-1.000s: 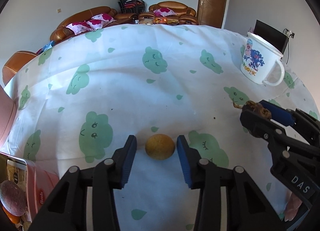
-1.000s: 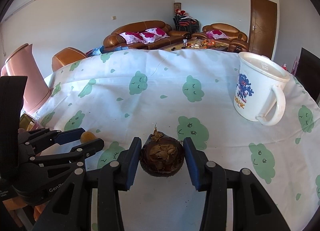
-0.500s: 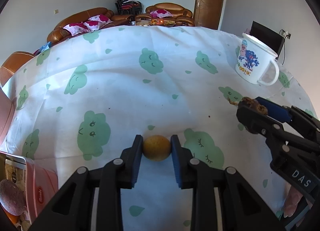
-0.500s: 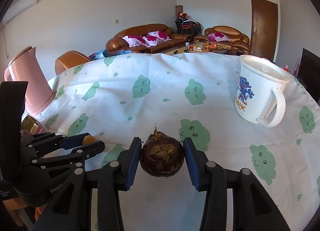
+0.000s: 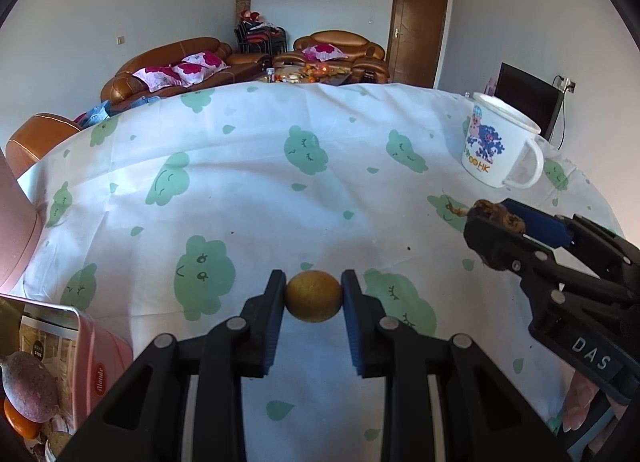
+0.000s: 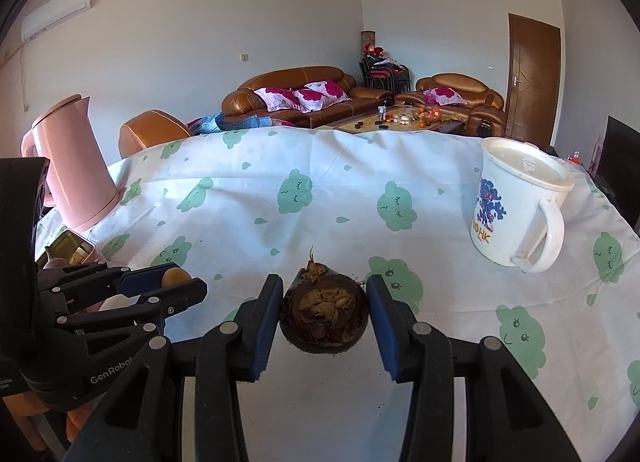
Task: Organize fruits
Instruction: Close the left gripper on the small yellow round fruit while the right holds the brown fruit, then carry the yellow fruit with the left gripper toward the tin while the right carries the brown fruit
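Observation:
My left gripper [image 5: 313, 296] is shut on a small round yellow-brown fruit [image 5: 313, 296] and holds it above the white tablecloth. It also shows at the left of the right wrist view [image 6: 176, 282] with the yellow fruit [image 6: 174, 276] between its tips. My right gripper [image 6: 324, 312] is shut on a dark brown round fruit with a dry papery top [image 6: 324, 314]. It shows at the right of the left wrist view [image 5: 494, 222], where only the fruit's top [image 5: 498, 212] peeks out.
A white mug with a blue figure [image 6: 516, 208] stands at the right, also in the left wrist view [image 5: 498, 146]. A pink kettle [image 6: 70, 178] stands at the left. A pink box with a purple sweet potato [image 5: 26, 386] sits at the lower left.
My left gripper closed on the yellow fruit and lifted it off the cloth. Both grippers rose, so the table looks lower. The right gripper kept its hold on the brown fruit.

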`<state>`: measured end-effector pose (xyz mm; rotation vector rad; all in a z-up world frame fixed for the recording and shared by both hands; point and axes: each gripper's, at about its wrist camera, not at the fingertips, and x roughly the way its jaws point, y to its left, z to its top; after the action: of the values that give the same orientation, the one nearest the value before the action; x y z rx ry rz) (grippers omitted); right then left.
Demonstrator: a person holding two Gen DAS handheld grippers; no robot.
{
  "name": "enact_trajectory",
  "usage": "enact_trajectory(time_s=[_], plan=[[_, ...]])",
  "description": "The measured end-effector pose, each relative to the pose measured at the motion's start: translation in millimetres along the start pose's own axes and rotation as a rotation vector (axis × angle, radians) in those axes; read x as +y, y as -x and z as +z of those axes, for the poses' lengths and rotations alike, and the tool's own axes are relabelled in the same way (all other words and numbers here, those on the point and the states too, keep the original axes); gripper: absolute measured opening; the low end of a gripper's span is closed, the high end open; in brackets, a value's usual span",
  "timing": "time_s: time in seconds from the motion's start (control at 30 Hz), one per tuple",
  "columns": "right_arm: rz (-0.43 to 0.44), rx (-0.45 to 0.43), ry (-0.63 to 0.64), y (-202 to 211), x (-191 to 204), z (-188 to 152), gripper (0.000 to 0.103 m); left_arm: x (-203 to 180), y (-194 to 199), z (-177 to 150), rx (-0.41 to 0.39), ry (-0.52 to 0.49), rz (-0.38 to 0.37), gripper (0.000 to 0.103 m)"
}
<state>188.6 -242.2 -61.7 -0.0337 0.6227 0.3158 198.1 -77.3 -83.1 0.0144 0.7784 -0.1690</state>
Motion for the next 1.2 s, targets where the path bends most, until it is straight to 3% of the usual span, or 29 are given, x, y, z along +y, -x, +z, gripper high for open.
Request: enact_trajectory(time_s=[1.2], plan=[[-0.033,-0.155,0.043,29.1,8.8,-3.7,0.045,-11.0,41.5,-8.3,-0.206,-0.045,0.093,0.029]])
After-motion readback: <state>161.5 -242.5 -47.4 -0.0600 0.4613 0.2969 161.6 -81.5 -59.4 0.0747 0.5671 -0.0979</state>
